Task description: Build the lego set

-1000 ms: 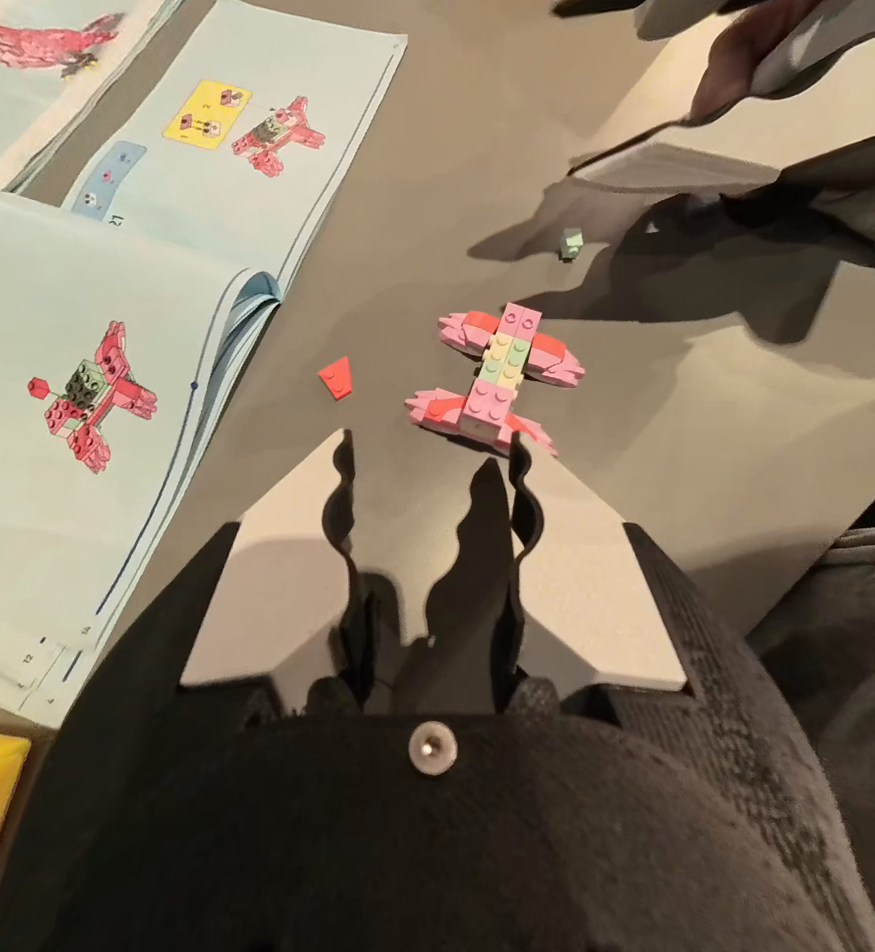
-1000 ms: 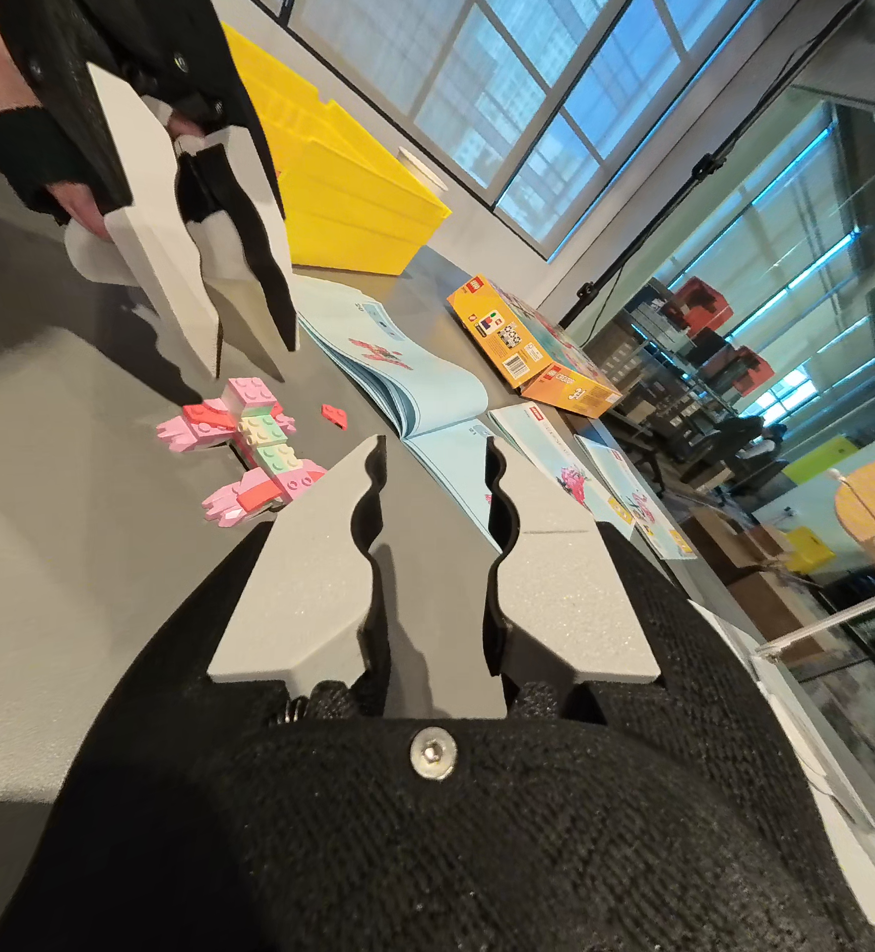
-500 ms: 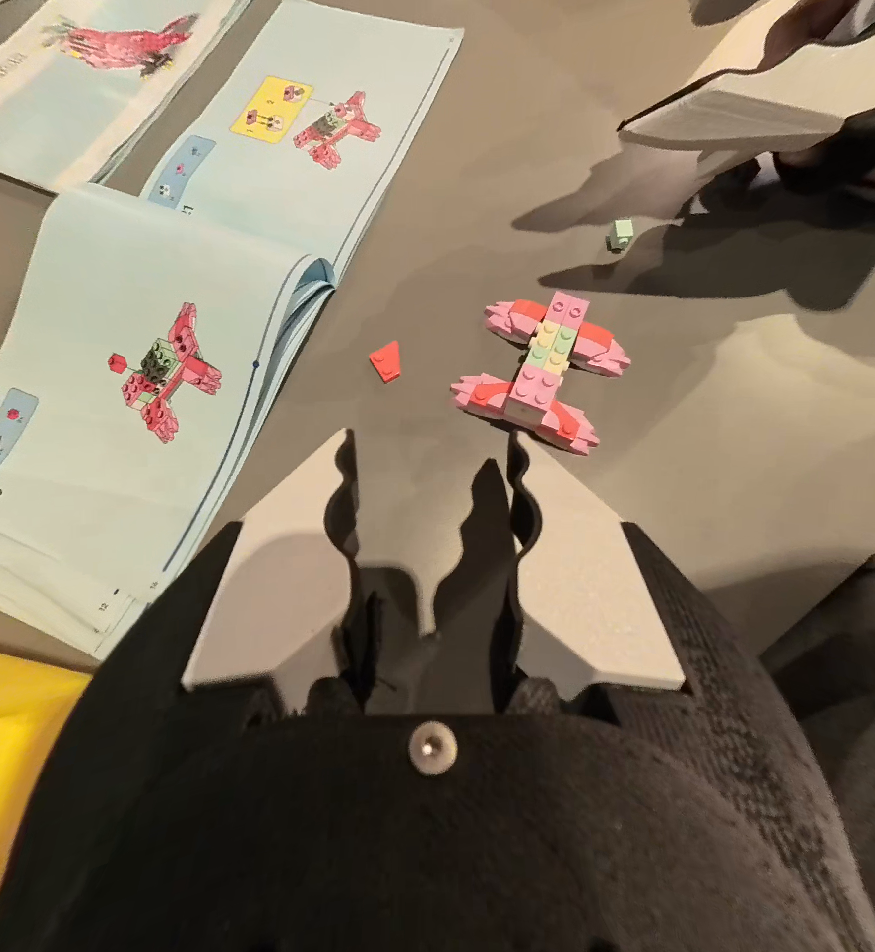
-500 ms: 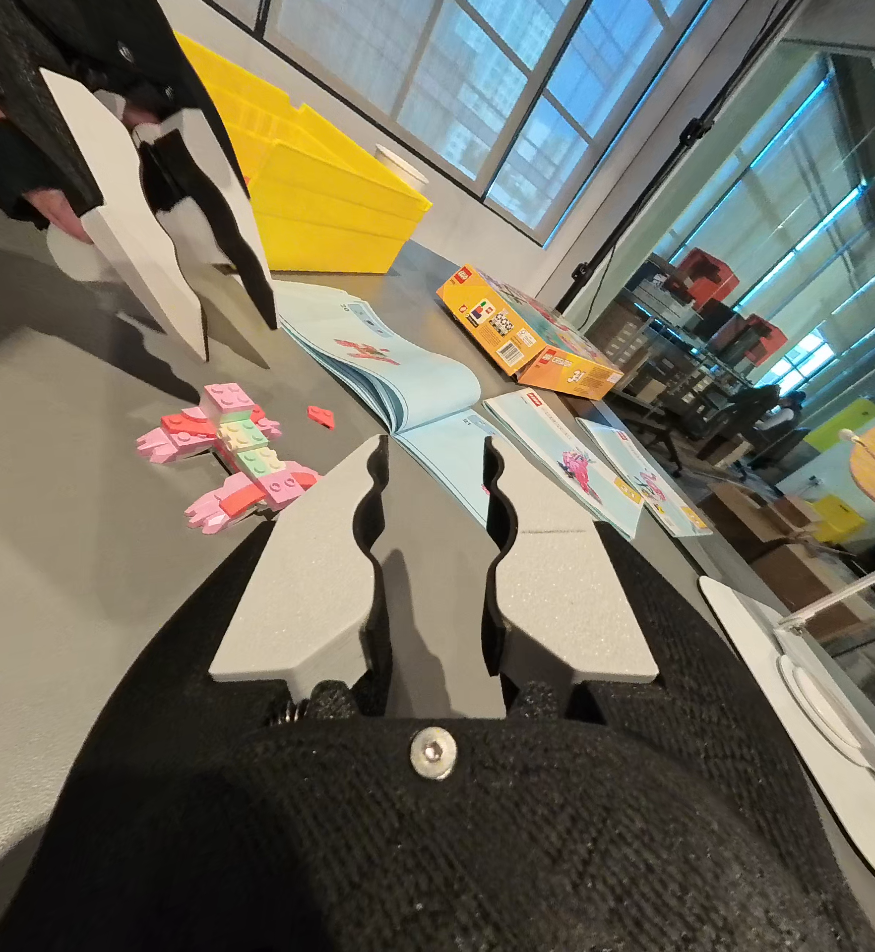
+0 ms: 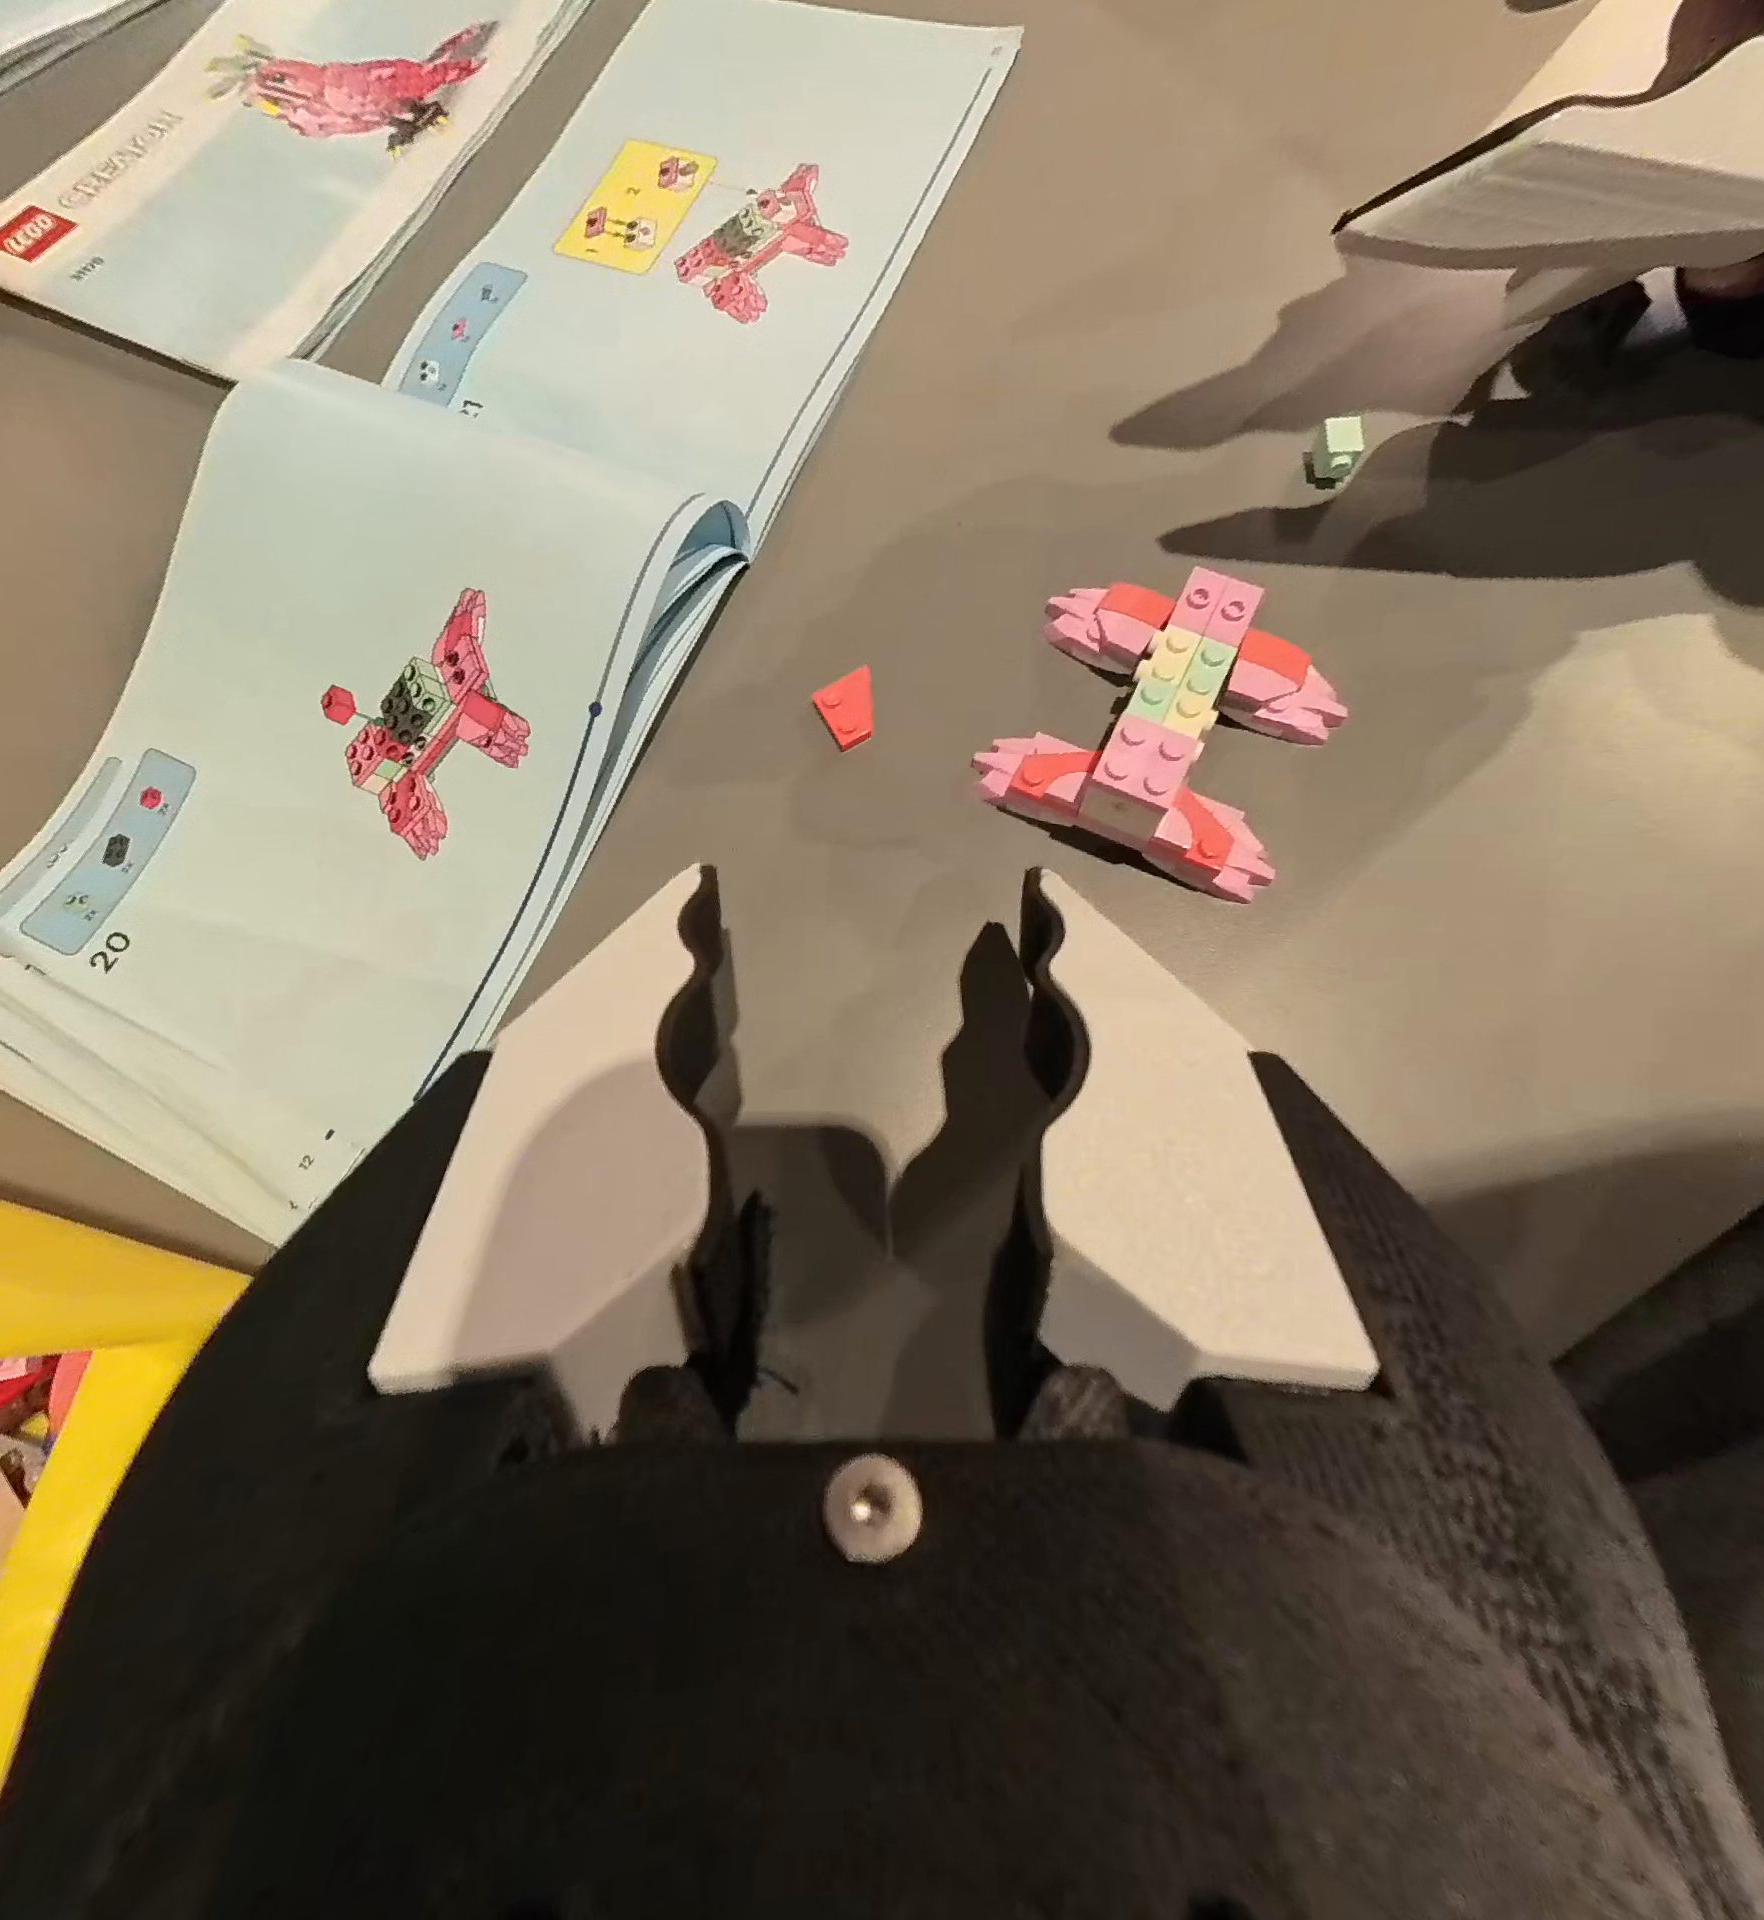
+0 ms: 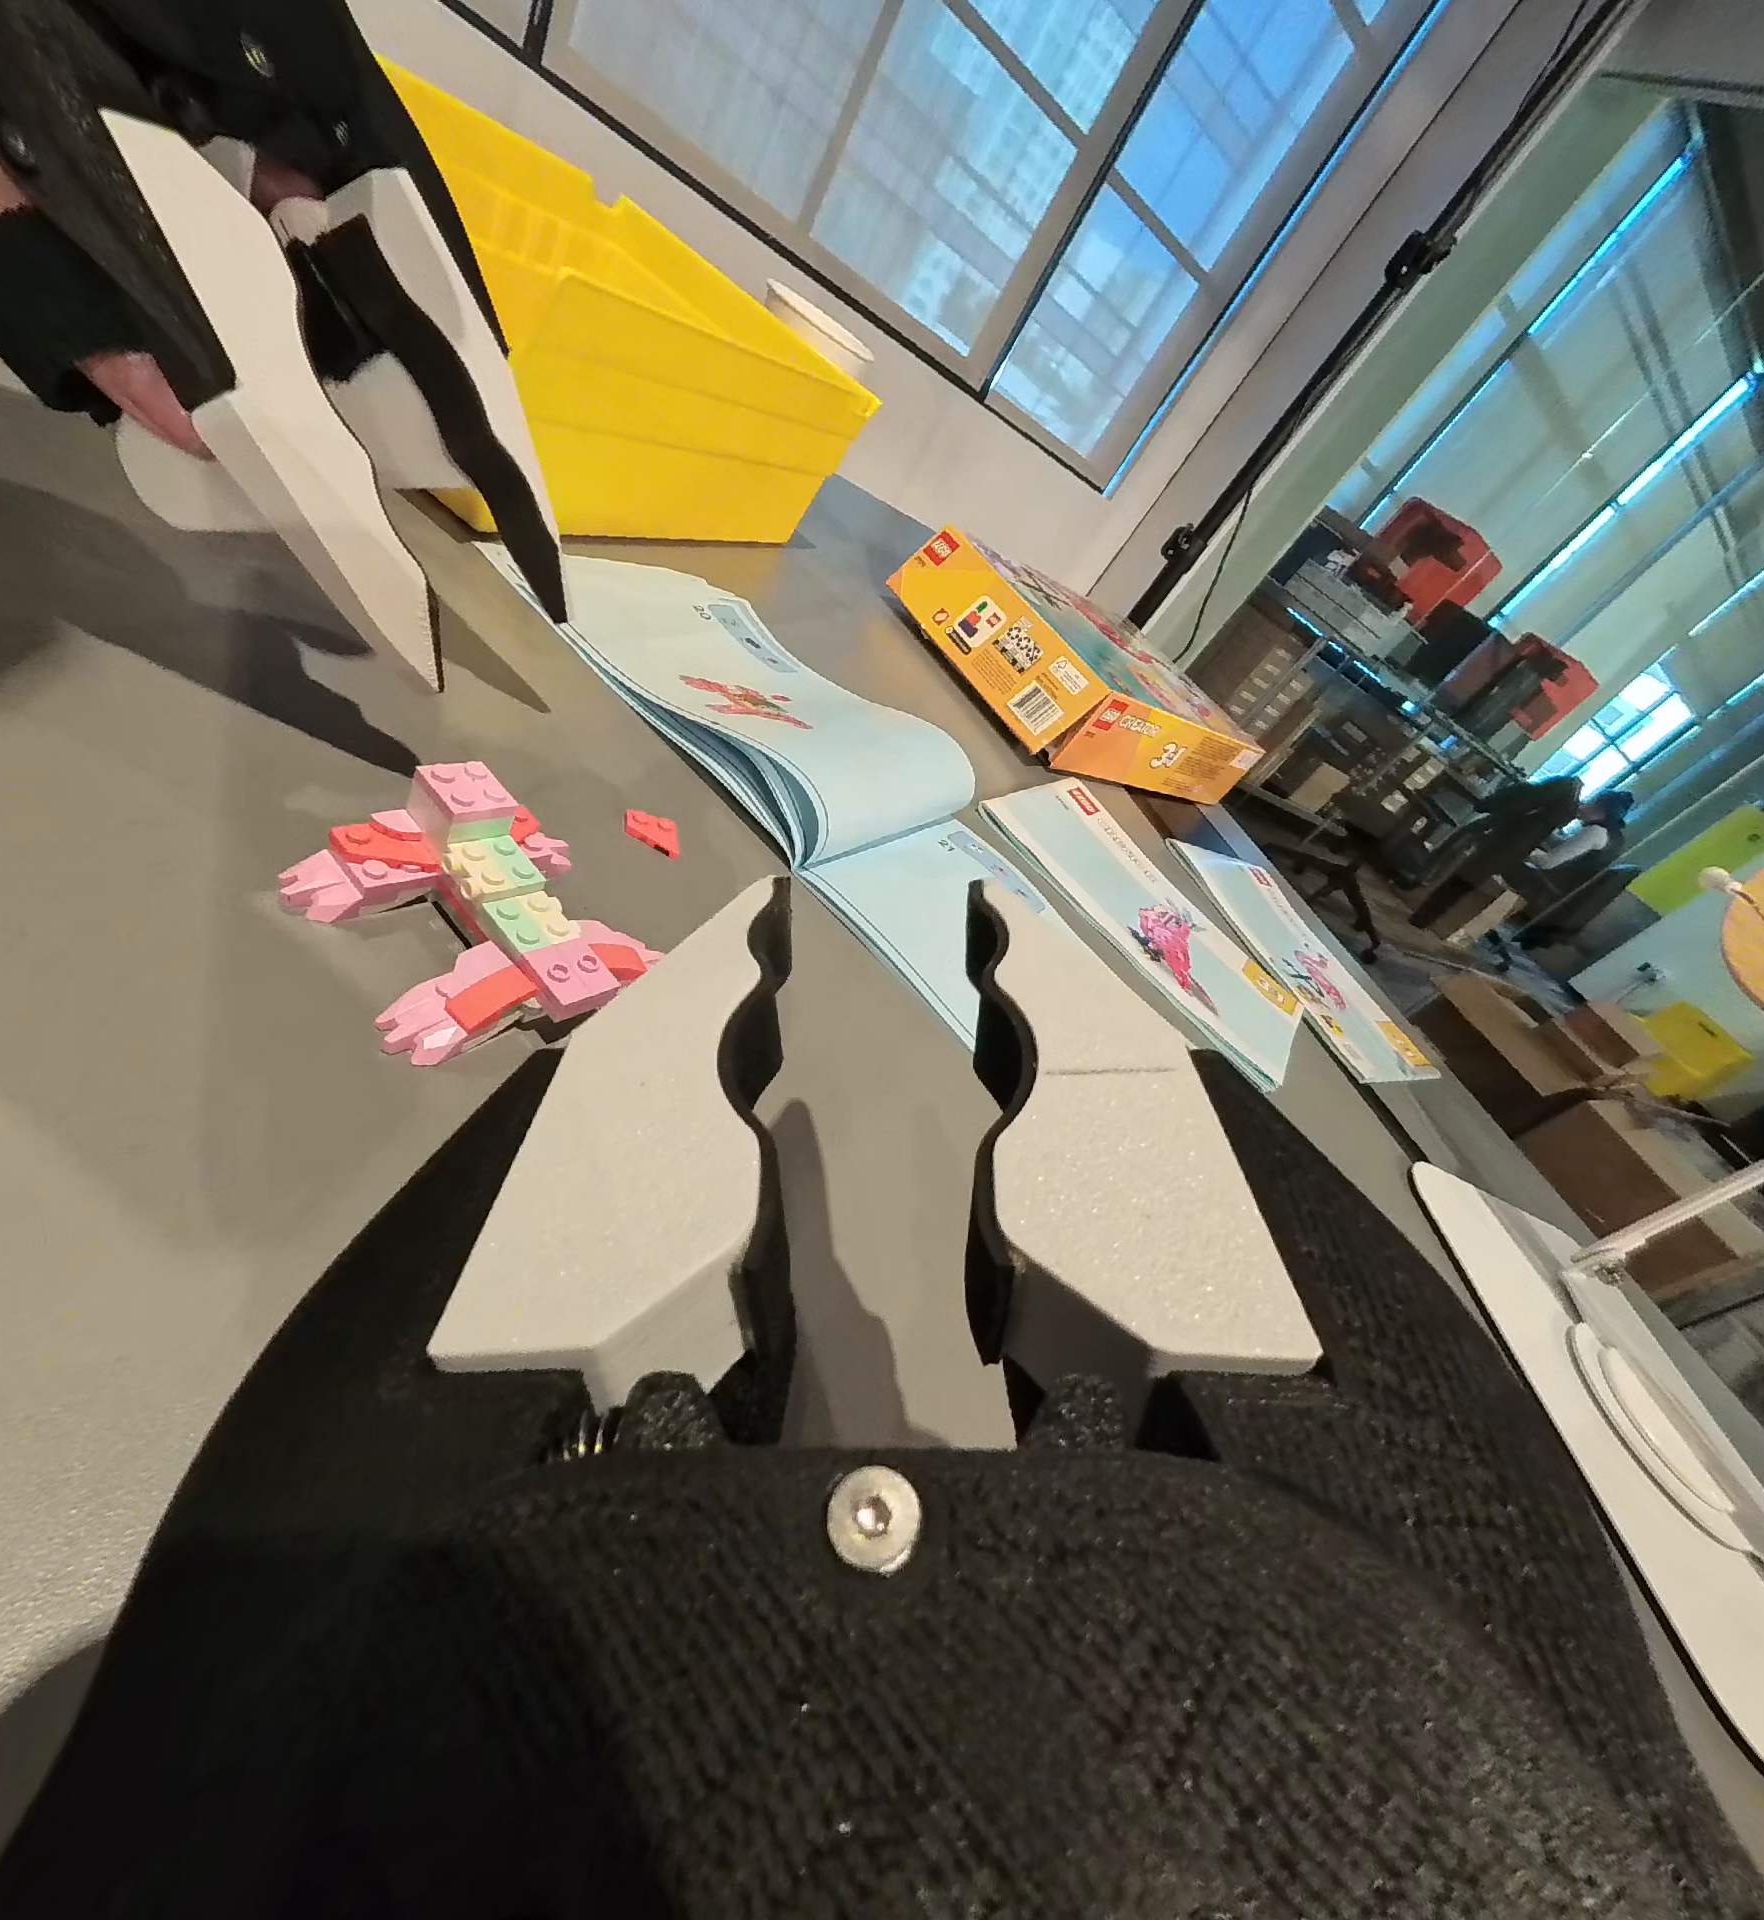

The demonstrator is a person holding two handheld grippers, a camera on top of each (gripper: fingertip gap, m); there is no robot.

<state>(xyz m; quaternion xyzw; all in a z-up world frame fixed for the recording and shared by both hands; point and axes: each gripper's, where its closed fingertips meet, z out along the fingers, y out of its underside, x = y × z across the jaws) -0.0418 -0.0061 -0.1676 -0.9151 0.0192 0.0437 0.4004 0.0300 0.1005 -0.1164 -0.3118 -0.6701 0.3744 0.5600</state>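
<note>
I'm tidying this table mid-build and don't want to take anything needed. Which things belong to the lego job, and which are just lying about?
Belongs to the build:
- pink model
- loose red wedge plate
- small green brick
- open instruction booklet
- yellow bin, with bricks in it

Probably lying about:
- closed booklets
- orange set box
- paper cup

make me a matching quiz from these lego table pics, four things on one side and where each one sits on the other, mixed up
Things:
1. red wedge piece
2. green brick
3. yellow bins
4. orange box

Places:
A. alone on the table, beyond the pink model, seen from the left gripper
B. stacked by the window
C. between the open booklet and the pink model
D. flat on the table past the booklets

Pairs: 1-C, 2-A, 3-B, 4-D
</note>
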